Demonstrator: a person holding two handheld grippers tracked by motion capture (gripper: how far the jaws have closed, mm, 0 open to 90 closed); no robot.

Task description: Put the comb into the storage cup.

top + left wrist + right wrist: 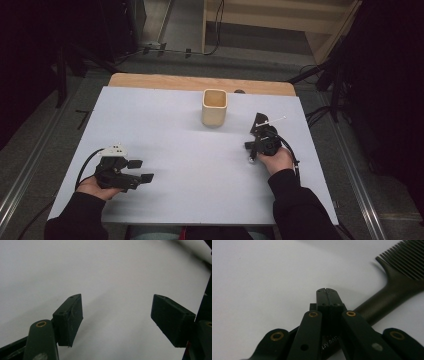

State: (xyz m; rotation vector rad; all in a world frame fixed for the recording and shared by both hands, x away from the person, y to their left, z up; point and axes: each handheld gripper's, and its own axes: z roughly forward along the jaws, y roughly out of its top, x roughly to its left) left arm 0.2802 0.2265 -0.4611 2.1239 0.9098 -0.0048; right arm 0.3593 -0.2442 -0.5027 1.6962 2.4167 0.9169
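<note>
A black comb (392, 290) lies on the white table sheet (200, 170), teeth toward the upper right of the right gripper view. Its handle runs down under my right gripper (327, 291), whose jaws are pressed flat together with nothing between them. From above, the comb (259, 121) sits just beyond the right gripper (261, 132), right of a beige square cup (214, 107). My left gripper (142, 170) rests at the near left. Its jaws stand wide apart over bare sheet, as the left gripper view (116, 300) shows.
A thin white stick (276, 119) lies beside the comb head. The wooden table edge (150, 80) shows behind the sheet, with a small dark object (239, 91) on it. Cables and dark stands surround the table on the floor.
</note>
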